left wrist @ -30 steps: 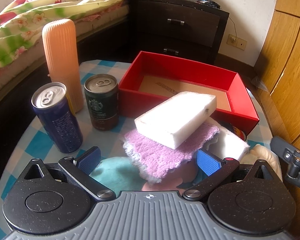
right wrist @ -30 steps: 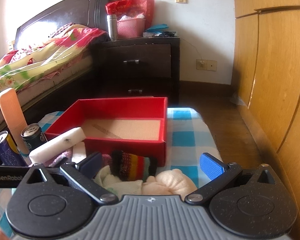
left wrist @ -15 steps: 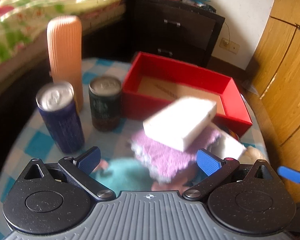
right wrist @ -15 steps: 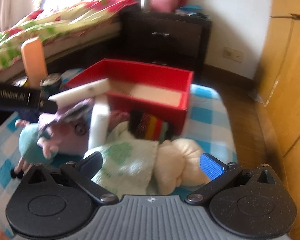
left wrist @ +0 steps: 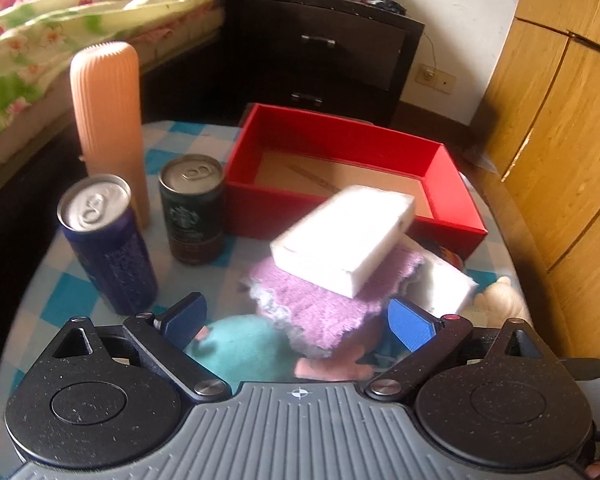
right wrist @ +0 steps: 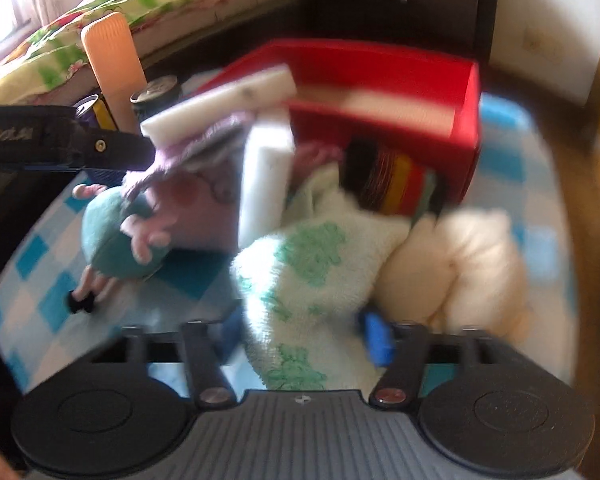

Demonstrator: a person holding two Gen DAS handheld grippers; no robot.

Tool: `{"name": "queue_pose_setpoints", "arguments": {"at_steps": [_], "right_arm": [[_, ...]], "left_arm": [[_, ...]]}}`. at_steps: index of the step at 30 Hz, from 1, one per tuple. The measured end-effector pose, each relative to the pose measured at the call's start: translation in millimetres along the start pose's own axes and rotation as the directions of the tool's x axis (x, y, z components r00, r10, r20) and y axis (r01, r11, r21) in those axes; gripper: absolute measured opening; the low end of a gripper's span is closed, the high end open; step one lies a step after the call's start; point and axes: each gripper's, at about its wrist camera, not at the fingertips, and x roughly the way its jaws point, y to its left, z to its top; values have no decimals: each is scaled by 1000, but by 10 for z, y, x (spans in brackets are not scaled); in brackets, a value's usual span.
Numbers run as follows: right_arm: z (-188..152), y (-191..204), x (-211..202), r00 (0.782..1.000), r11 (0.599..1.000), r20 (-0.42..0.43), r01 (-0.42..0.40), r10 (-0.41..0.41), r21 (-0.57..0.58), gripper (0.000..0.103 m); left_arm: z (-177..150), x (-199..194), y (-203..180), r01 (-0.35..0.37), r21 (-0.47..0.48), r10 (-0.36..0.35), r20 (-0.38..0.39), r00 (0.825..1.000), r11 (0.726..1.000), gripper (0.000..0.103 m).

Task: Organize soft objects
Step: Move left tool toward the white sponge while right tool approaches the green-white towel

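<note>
While the right gripper [right wrist: 300, 336] is closing its jaws around the white-and-green towel [right wrist: 312, 276], we judge the step in hand to be the first pick of a soft item for the red box [right wrist: 470, 92]. Both blue pads [right wrist: 376, 340] flank the towel's near end and appear to press on it, though blur prevents certainty about a firm grip. In the right wrist view the towel lies at 6 o'clock of the box, just beside the cream plush [right wrist: 472, 256] and touching the upright white sponge [right wrist: 266, 176]. Its long axis runs from the gripper toward 1 o'clock, with the far end pointing at the striped knitted item [right wrist: 396, 180] against the box wall. We expect the next move to call for a lift clear of the neighbouring pile, then a carry toward 12 o'clock over the near wall. The left gripper [left wrist: 300, 324] stands wide open and holds nothing; it hovers above the teal plush toy [left wrist: 244, 348] and the purple cloth [left wrist: 324, 300], on which a second white sponge [left wrist: 348, 236] rests.
</note>
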Motion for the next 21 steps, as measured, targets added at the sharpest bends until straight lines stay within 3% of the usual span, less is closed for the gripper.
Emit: {"name": "queue_pose_setpoints", "arguments": {"at_steps": [3,7,11,15,18,21], "right_arm": [[-35,-72,2,1000,1000,-11,-11,11,11,23],[-50,-176,-83,995,993,-20,-99,100,70,16],[-78,-230,-235,986,980,-14,-162,164,118,11],[-64,-238,-399,969,959,20,-248,248,133,10],[-50,-300,-478,952,937,37,-304,303,169,8],[-82,-448,-477,897,853,54,-436,440,288,0]], "left_arm": [[-25,12,26,14,-10,-14,8,1000,1000,94],[-78,0,111,16,-12,-16,15,1000,1000,95],[-161,-17,238,-26,-3,26,24,999,1000,97],[-187,-4,378,24,-28,-24,10,1000,999,97],[-138,2,387,46,-62,-47,-11,999,997,98],[-112,-15,323,77,-57,-77,-8,997,995,98]]}}
